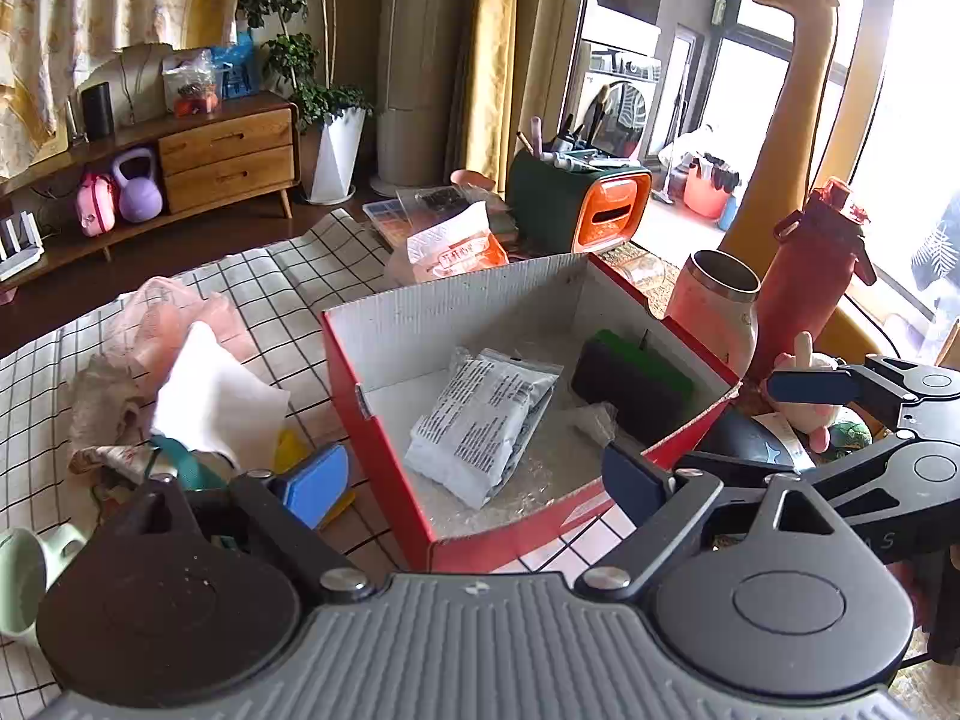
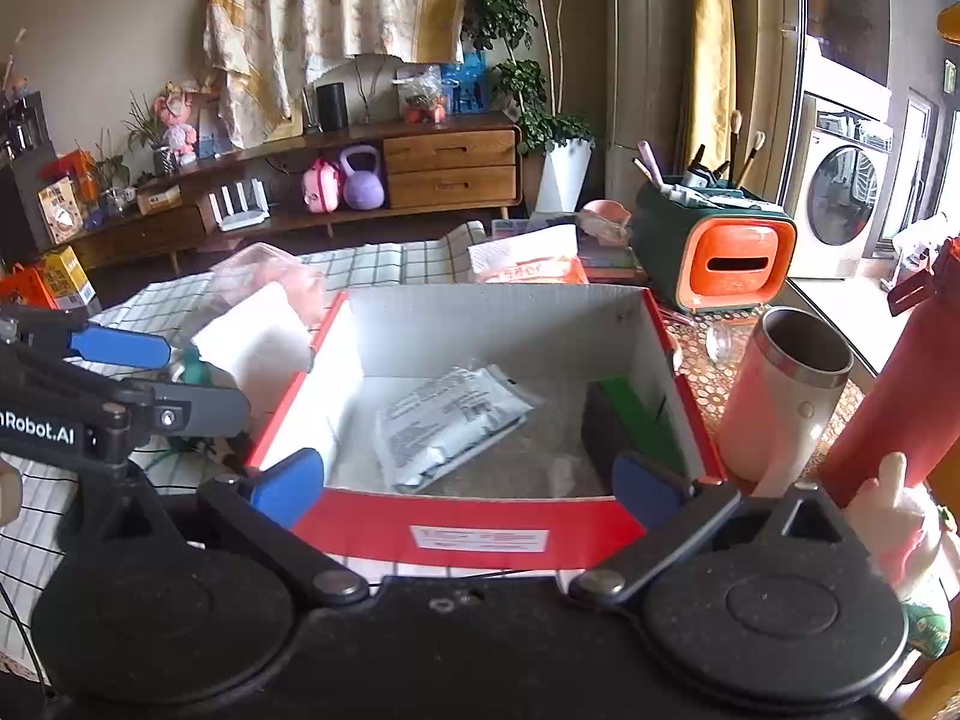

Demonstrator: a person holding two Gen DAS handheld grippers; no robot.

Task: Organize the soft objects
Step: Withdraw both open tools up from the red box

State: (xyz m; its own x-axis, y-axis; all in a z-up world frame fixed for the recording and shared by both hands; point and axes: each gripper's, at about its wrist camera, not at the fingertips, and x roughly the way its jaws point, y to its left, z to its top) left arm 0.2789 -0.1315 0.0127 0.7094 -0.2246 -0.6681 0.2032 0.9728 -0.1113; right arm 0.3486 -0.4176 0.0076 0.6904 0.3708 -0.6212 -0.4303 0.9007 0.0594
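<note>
Left pile (image 1: 180, 384): pink and white soft cloths heaped on the checked cloth (image 1: 48, 360), outside the box.
Left gripper (image 1: 474, 477): jaws spread, nothing between.
Box (image 1: 384, 420): red, holds a white packet (image 1: 480, 420).
Right gripper (image 2: 468, 483): released, empty.
Risk: the tumbler (image 2: 786, 396) (beside the box) could topple if clipped.
Room: wooden sideboard, plants.

Ahead of the left gripper (image 1: 474, 480) sits the box (image 1: 384, 324) on the tabletop (image 1: 312, 282); inside it a packet (image 1: 480, 414) lies left of a sponge block (image 1: 636, 384). Left of the gripper lies a cloth heap (image 1: 198, 384); right of the box stand a tumbler (image 1: 714, 306) and bottle (image 1: 810, 276)
</note>
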